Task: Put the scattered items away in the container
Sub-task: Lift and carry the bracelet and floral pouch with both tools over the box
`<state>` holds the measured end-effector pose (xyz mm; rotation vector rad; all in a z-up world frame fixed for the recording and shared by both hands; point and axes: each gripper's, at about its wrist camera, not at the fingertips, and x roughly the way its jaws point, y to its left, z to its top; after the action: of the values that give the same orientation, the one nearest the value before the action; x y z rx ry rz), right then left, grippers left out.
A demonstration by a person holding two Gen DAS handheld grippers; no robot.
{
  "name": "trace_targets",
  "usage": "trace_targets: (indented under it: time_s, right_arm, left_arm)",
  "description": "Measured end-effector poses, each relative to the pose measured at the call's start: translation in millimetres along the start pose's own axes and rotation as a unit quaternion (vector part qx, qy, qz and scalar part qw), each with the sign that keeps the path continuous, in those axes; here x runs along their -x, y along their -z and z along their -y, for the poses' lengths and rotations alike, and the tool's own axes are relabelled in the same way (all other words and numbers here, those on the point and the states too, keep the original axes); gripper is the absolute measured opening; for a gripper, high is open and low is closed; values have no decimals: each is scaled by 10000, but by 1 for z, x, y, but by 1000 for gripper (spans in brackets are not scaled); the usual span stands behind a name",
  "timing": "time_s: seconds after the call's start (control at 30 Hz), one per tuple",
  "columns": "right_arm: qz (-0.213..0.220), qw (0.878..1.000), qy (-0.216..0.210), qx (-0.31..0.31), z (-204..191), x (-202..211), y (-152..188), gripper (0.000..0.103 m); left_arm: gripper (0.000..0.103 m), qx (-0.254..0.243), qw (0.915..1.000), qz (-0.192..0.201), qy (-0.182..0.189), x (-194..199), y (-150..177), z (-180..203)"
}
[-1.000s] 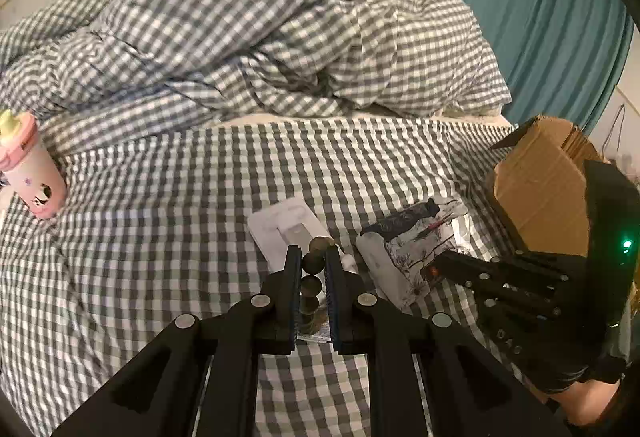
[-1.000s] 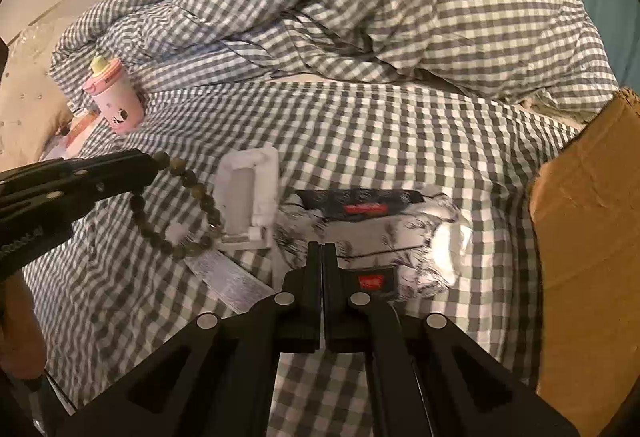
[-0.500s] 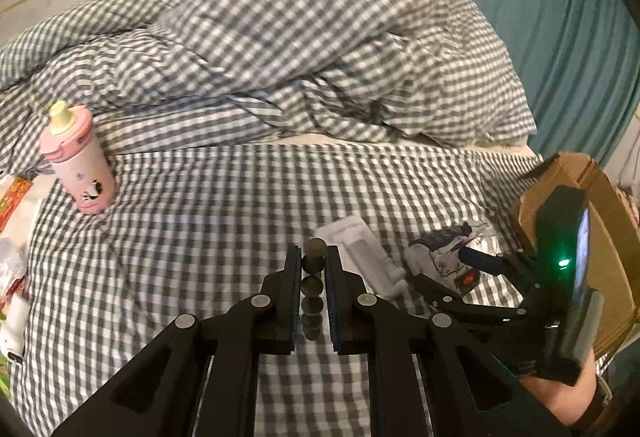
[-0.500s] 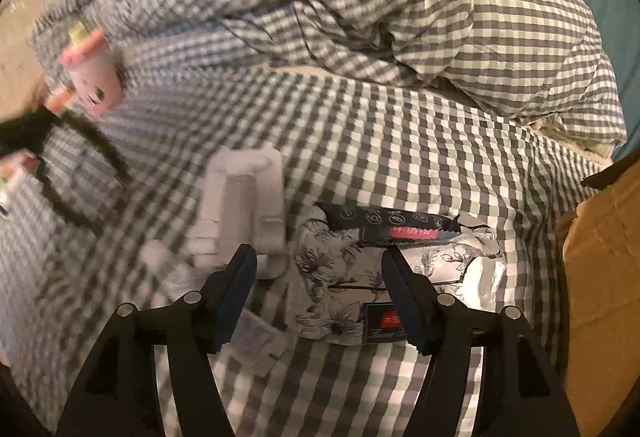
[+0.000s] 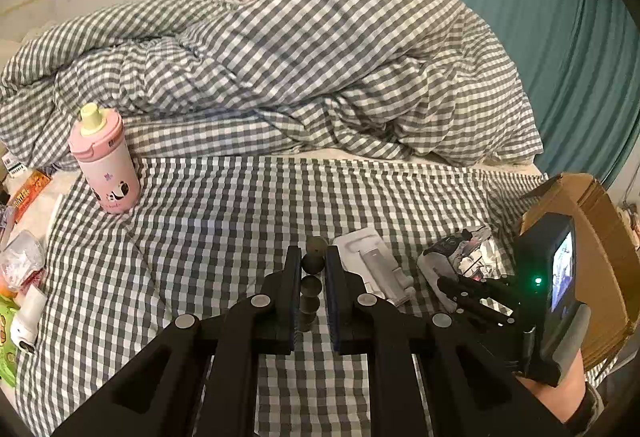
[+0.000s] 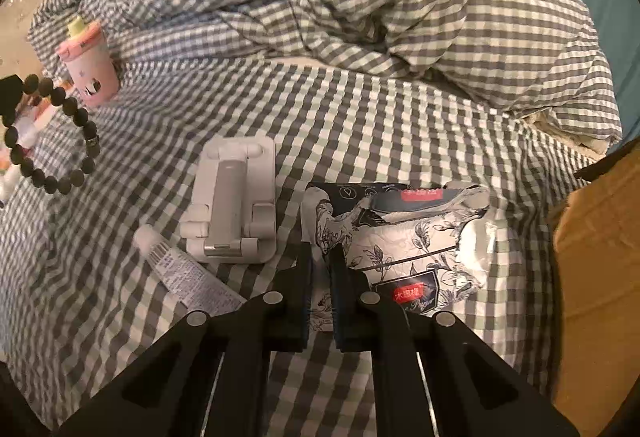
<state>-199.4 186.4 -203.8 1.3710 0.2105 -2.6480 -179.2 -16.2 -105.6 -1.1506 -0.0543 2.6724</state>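
Observation:
My left gripper (image 5: 312, 261) is shut on a dark bead bracelet (image 5: 311, 279) and holds it above the checked bed sheet; the bracelet also shows hanging at the left of the right wrist view (image 6: 48, 133). My right gripper (image 6: 319, 257) has closed on the left edge of a floral tissue pack (image 6: 404, 241) lying on the sheet. A white folding phone stand (image 6: 232, 209) and a small white tube (image 6: 180, 269) lie left of the pack. The cardboard box (image 5: 600, 237) stands at the right; it also shows in the right wrist view (image 6: 596, 257).
A pink bottle (image 5: 105, 161) stands upright at the back left. A bunched checked duvet (image 5: 320, 69) fills the back of the bed. Snack packets and small items (image 5: 20, 269) lie off the left edge. A teal curtain (image 5: 560, 17) hangs at the right.
My left gripper has lifted the bracelet up and back from the sheet. My right gripper opened wide, then closed on the tissue pack's edge.

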Motion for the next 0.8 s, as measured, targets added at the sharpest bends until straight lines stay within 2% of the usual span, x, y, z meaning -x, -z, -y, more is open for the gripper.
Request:
trace_targets:
  time_s: [0.37, 0.8]
  right_arm:
    - [623, 9978, -55, -196, 17, 80, 2, 7]
    - [1515, 9876, 7, -416, 41, 192, 16, 7]
  left_arm:
    - [11, -94, 9994, 326, 27, 40, -8, 29]
    - [11, -326, 9963, 787, 130, 99, -11, 78]
